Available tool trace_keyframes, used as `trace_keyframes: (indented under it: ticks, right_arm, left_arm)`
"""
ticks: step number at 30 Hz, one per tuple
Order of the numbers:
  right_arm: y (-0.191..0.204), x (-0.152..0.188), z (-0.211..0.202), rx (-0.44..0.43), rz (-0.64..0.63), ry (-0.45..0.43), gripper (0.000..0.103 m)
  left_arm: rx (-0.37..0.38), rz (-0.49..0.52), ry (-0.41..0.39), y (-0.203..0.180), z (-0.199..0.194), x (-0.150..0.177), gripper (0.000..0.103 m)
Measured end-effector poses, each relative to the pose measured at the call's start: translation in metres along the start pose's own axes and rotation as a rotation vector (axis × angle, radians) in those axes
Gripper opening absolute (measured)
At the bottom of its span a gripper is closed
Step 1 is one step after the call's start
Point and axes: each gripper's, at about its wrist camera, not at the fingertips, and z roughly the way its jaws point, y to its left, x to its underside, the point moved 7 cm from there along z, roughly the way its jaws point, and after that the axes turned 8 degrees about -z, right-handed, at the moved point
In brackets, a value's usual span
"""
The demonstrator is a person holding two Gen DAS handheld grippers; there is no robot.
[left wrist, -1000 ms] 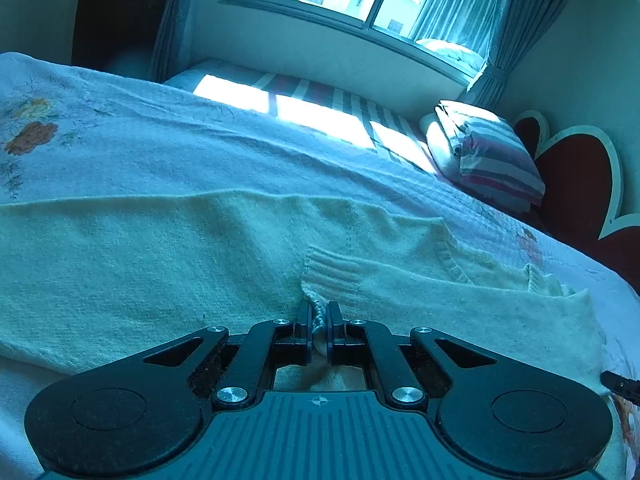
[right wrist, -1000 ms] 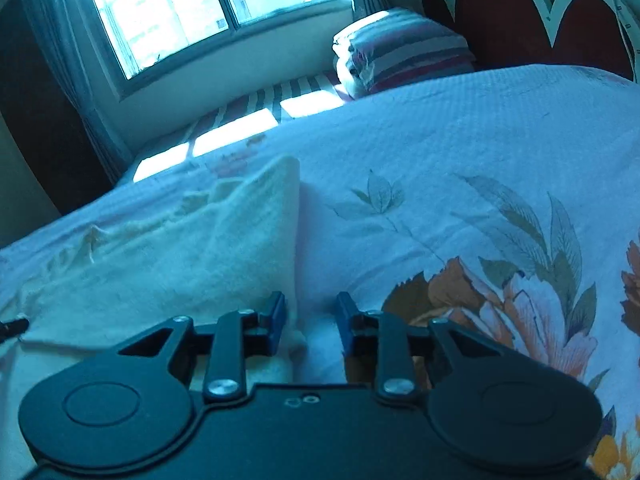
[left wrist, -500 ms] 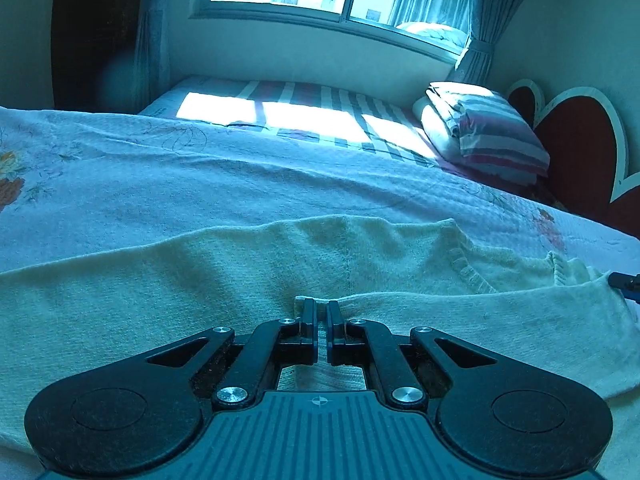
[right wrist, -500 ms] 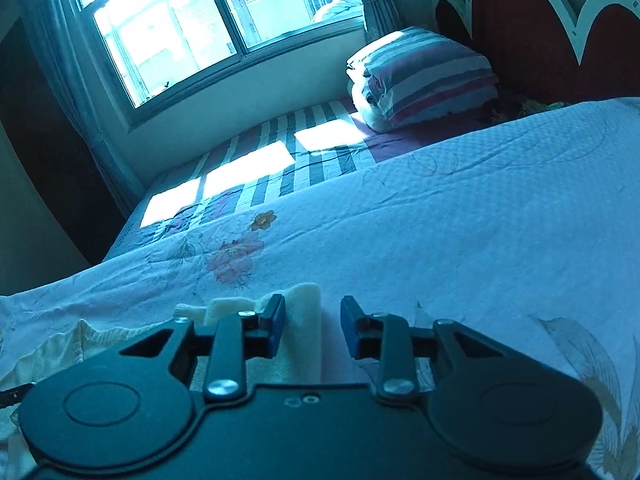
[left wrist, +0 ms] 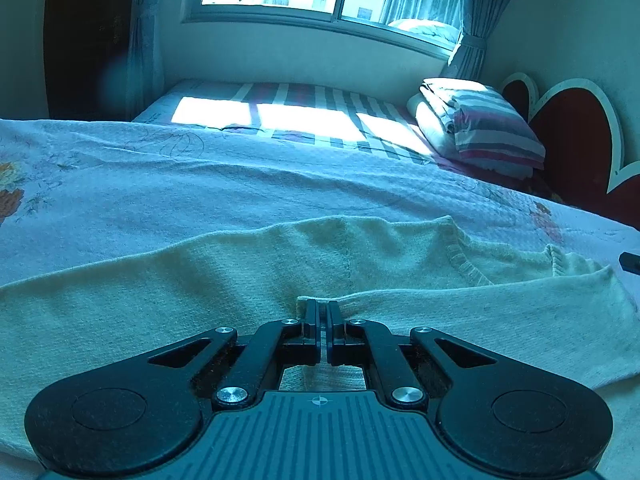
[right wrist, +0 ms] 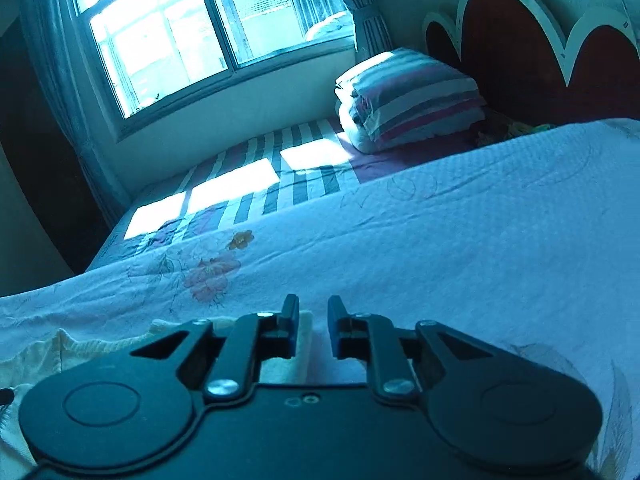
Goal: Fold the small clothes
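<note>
Centrally, left tool [left wrist: 322, 312] pinching sweater [left wrist: 160, 280] cuff, bare bedspread [left wrist: 200, 184] beyond

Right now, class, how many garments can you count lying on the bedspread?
1: a cream knitted sweater spread across the near part of the floral bedspread, its cuff pinched in the left gripper. Anything beneath it would be hidden.

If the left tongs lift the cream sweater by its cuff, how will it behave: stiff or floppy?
Probably floppy: the sweater lies in soft folds on the bedspread. It likely stretches and trails, since only the cuff sits in the shut left tongs. Its fuzzy knit may cling to the bedspread rather than slide.
</note>
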Motion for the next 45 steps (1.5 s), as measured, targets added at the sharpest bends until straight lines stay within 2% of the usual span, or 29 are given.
trace_keyframes:
  ticks: [2, 4, 6, 7, 8, 10, 12, 13, 14, 15, 16, 17, 19, 20, 21, 26, 27, 29, 31, 34, 40, 42, 43, 45]
  right_arm:
    - [0.006, 0.003, 0.005, -0.025, -0.039, 0.028, 0.010]
    - [0.008, 0.021, 0.025, 0.001, -0.081, 0.150, 0.012]
    - [0.009, 0.017, 0.019, 0.009, -0.080, 0.152, 0.014]
    - [0.009, 0.012, 0.011, 0.010, -0.065, 0.140, 0.019]
    - [0.011, 0.009, 0.000, 0.002, -0.067, 0.107, 0.019]
    - [0.018, 0.006, -0.029, -0.016, -0.099, 0.043, 0.023]
    - [0.024, 0.013, -0.053, -0.041, -0.123, 0.031, 0.025]
    - [0.027, 0.018, -0.064, -0.061, -0.129, 0.019, 0.025]
    - [0.030, 0.024, -0.076, -0.079, -0.135, -0.003, 0.025]
    - [0.033, 0.031, -0.083, -0.089, -0.144, -0.009, 0.025]
    - [0.036, 0.040, -0.086, -0.092, -0.155, -0.002, 0.025]
    - [0.037, 0.048, -0.086, -0.093, -0.163, 0.016, 0.025]
    - [0.041, 0.076, -0.066, -0.054, -0.211, 0.185, 0.025]
    - [0.043, 0.075, -0.070, -0.046, -0.214, 0.141, 0.027]
    - [0.046, 0.073, -0.073, -0.044, -0.204, 0.144, 0.027]
    - [0.058, 0.060, -0.093, -0.038, -0.158, 0.088, 0.031]
    - [0.060, 0.059, -0.096, -0.039, -0.149, 0.084, 0.031]
    - [0.061, 0.060, -0.103, -0.032, -0.116, 0.074, 0.031]
    - [0.062, 0.062, -0.110, -0.018, -0.089, 0.068, 0.032]
    - [0.066, 0.063, -0.118, -0.002, -0.059, 0.056, 0.035]
    - [0.082, 0.069, -0.127, 0.012, -0.038, 0.049, 0.036]
    - [0.089, 0.069, -0.128, 0.015, -0.038, 0.050, 0.036]
    - [0.092, 0.070, -0.128, 0.018, -0.039, 0.050, 0.036]
    - [0.097, 0.071, -0.129, 0.022, -0.045, 0.051, 0.036]
  left_arm:
    - [-0.009, -0.001, -0.005, -0.001, 0.001, 0.002, 0.004]
    - [-0.017, 0.020, -0.007, -0.003, 0.001, 0.002, 0.004]
    - [-0.011, 0.018, -0.006, -0.002, 0.000, 0.001, 0.004]
    - [-0.002, 0.002, -0.008, -0.001, -0.004, -0.001, 0.004]
    - [0.002, -0.020, -0.019, 0.003, -0.010, -0.004, 0.004]
    - [-0.002, -0.092, -0.072, 0.019, -0.033, -0.004, 0.004]
    - [0.004, -0.173, -0.099, 0.041, -0.054, 0.003, 0.005]
    - [-0.006, -0.211, -0.103, 0.055, -0.065, 0.008, 0.011]
    - [-0.016, -0.229, -0.107, 0.064, -0.074, 0.014, 0.033]
    - [-0.042, -0.248, -0.117, 0.077, -0.085, 0.021, 0.051]
    - [-0.085, -0.262, -0.140, 0.092, -0.097, 0.029, 0.079]
    - [-0.113, -0.263, -0.156, 0.104, -0.107, 0.035, 0.081]
    - [-0.147, -0.275, -0.133, 0.126, -0.120, 0.047, 0.081]
    - [-0.162, -0.304, -0.143, 0.141, -0.130, 0.052, 0.081]
    - [-0.165, -0.338, -0.161, 0.155, -0.140, 0.055, 0.081]
    - [-0.151, -0.609, -0.230, 0.239, -0.168, 0.065, 0.081]
    - [-0.145, -0.654, -0.247, 0.253, -0.171, 0.066, 0.077]
    - [-0.130, -0.756, -0.258, 0.285, -0.173, 0.070, 0.053]
    - [-0.141, -0.827, -0.270, 0.311, -0.173, 0.072, 0.049]
    - [-0.159, -0.862, -0.295, 0.337, -0.174, 0.072, 0.049]
    - [-0.107, -0.930, -0.314, 0.371, -0.153, 0.061, 0.049]
    - [-0.123, -0.922, -0.301, 0.377, -0.147, 0.058, 0.027]
    - [-0.139, -0.919, -0.282, 0.381, -0.142, 0.058, 0.003]
    - [-0.099, -0.958, -0.290, 0.392, -0.137, 0.059, 0.003]
